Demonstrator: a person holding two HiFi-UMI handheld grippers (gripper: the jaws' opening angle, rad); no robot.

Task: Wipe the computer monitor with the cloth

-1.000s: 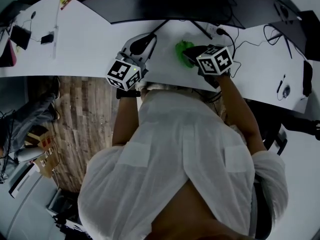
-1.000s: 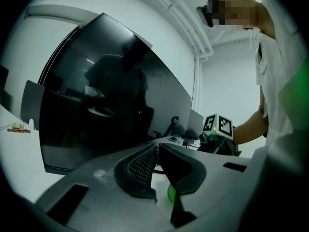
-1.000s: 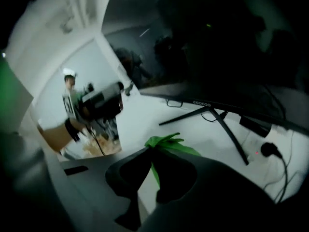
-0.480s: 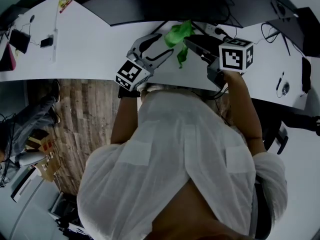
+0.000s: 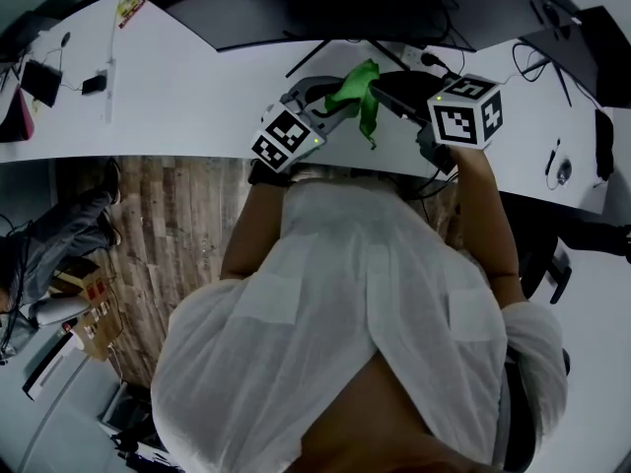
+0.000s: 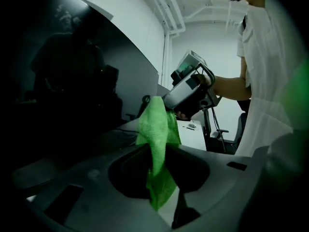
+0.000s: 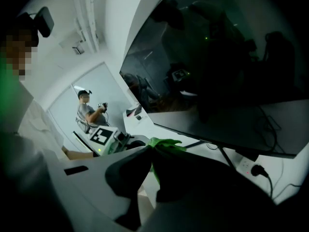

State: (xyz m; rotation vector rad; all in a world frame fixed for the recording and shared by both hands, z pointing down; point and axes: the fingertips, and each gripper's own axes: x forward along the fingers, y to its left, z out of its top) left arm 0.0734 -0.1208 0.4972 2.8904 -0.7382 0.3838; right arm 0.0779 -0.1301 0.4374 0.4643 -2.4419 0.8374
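Observation:
A bright green cloth (image 5: pixel 357 89) hangs above the white desk (image 5: pixel 177 97), in front of the wide dark monitor (image 5: pixel 296 8). My right gripper (image 5: pixel 380 85) is shut on the cloth's top end; in the right gripper view the cloth (image 7: pixel 164 143) bunches at the jaw tips under the monitor (image 7: pixel 231 66). My left gripper (image 5: pixel 330 106) has come in from the left. In the left gripper view the cloth (image 6: pixel 157 129) drops from the right gripper (image 6: pixel 166 105) down between my left jaws. Those jaws have just been closing, with a gap still showing beside the cloth.
The monitor's stand legs (image 5: pixel 306 62) spread across the desk behind the cloth. A power strip with a plug (image 7: pixel 251 167) and cables (image 5: pixel 537 67) lie to the right, with a mouse (image 5: pixel 563 178) farther right. A second screen (image 5: pixel 592 47) stands at far right. Another person (image 7: pixel 87 110) stands in the background.
The right gripper lifted the cloth off the desk and holds it raised. The left gripper moved right to the cloth, opened, and now has the hanging end between its jaws.

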